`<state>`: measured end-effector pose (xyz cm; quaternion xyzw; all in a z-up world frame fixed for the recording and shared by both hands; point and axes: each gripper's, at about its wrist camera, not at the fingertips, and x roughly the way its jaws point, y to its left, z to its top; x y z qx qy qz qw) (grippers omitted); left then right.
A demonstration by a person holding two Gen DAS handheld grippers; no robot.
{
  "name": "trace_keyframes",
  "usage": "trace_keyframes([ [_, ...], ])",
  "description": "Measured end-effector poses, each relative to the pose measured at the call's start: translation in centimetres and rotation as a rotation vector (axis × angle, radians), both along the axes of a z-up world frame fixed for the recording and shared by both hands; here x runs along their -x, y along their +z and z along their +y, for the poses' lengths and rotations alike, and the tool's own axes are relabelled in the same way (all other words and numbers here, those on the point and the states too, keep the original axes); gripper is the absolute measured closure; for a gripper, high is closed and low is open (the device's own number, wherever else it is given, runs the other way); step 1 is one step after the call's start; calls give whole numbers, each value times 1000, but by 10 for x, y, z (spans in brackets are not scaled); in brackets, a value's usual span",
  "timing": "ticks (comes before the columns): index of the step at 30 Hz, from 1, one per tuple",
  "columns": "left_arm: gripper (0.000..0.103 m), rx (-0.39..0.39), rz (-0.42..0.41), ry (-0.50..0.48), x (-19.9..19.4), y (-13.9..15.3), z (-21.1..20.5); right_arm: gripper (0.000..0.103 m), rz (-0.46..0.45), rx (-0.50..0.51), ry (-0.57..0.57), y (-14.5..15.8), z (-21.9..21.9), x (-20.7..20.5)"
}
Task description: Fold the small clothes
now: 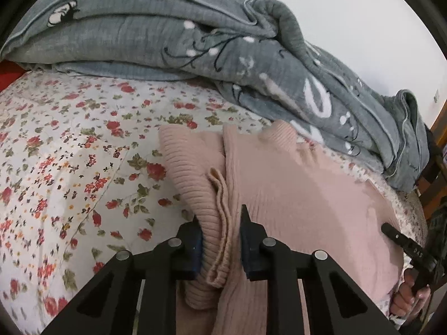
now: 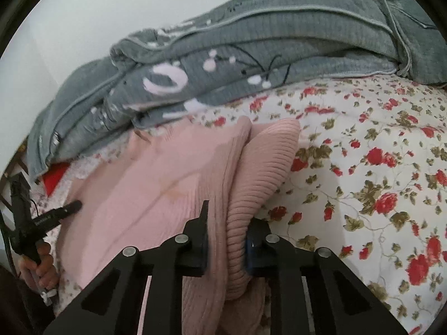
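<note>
Left wrist view, both tools clamped on pink sweater [image 1: 293, 189], floral sheet [image 1: 69, 145] beneath, grey blanket [image 1: 173, 36] heaped behind.

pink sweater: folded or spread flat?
Partly folded: the pink sweater has its ribbed edge doubled over, pinched in both tongs.

In the left wrist view, small pale letters that look like "DAS" stand on a black finger of the right gripper [image 1: 402, 244], at the right edge of the frame. In the right wrist view, the left gripper [image 2: 60, 213], at the left edge, also carries a pale print on one finger, but it is too blurred to read.
</note>
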<state>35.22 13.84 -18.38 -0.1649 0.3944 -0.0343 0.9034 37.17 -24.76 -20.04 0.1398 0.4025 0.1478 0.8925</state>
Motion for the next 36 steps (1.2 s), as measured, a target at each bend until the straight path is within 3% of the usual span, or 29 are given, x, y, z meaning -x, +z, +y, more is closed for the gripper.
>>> trace_keyframes([
  [9, 82, 36, 23, -64, 74, 23, -27, 84, 17, 49, -5, 31, -22, 83],
  [15, 82, 47, 39, -89, 153, 20, -41, 84, 15, 102, 15, 36, -41, 165],
  [19, 80, 64, 39, -74, 188, 10, -39, 83, -6, 144, 36, 33, -42, 196],
  [25, 72, 103, 60, -38, 189, 1, -30, 72, 4, 246, -20, 23, -32, 185],
  [28, 55, 78, 72, -45, 185, -3, -31, 68, -18, 262, -114, 37, -36, 195],
  [30, 52, 59, 74, -58, 182, -7, -33, 68, -46, 264, -160, 45, -36, 205],
  [36, 44, 85, 51, -82, 173, -15, -39, 67, -99, 263, -58, 55, 22, 241],
])
